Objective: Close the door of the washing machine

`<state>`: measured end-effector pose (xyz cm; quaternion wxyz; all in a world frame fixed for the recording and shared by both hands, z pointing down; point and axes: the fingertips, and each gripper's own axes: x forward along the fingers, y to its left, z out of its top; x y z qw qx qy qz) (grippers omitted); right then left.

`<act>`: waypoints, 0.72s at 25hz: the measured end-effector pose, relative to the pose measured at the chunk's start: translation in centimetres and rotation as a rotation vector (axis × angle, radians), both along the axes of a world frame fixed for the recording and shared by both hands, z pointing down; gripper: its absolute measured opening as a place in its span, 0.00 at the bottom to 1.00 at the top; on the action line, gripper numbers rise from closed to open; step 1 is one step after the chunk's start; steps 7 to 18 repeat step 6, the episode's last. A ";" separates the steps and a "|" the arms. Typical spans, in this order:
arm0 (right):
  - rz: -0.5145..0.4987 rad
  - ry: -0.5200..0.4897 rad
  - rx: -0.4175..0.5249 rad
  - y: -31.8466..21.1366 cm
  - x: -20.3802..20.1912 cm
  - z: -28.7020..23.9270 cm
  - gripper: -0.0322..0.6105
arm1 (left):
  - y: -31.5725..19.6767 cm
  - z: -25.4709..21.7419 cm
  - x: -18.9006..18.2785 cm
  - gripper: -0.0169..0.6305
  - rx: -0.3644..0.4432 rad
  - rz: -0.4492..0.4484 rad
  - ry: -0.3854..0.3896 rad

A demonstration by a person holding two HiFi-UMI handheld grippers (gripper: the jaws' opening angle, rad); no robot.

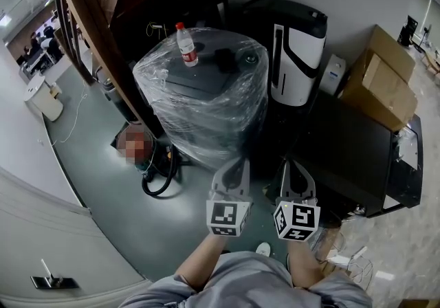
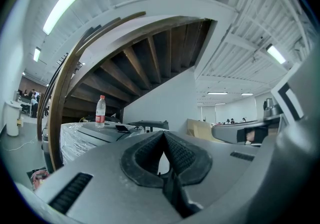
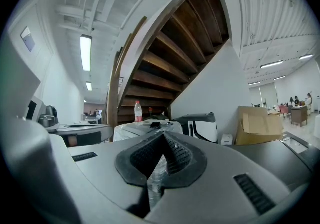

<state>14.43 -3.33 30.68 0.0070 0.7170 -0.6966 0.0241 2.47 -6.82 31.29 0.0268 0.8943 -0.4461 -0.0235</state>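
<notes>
The washing machine (image 1: 206,104) is a round-cornered unit wrapped in clear plastic film, standing mid-frame in the head view under a wooden staircase. Its dark top lies flat. On it stand a water bottle (image 1: 186,45) with a red cap and a small black object (image 1: 225,59). My left gripper (image 1: 237,163) and right gripper (image 1: 294,166) hover side by side just in front of the machine, apart from it, both shut on nothing. The left gripper view shows the left gripper's (image 2: 163,133) tips meeting, with the machine (image 2: 87,140) beyond; the right gripper (image 3: 162,134) likewise faces the machine (image 3: 145,129).
A black-and-white appliance (image 1: 298,52) stands behind the machine by the wall. A black cabinet (image 1: 354,155) and cardboard boxes (image 1: 381,80) sit to the right. The wooden staircase (image 1: 89,31) curves at left, with hoses (image 1: 161,172) on the floor below it.
</notes>
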 end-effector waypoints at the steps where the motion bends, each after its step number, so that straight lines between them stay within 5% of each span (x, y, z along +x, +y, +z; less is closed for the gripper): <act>1: 0.000 -0.001 0.000 0.0 0.0 0.0 0.05 | 0.0 0.0 0.0 0.03 0.000 -0.002 -0.001; 18: 0.000 -0.003 -0.002 0.0 0.0 0.0 0.05 | 0.0 -0.1 0.0 0.03 -0.001 -0.004 0.003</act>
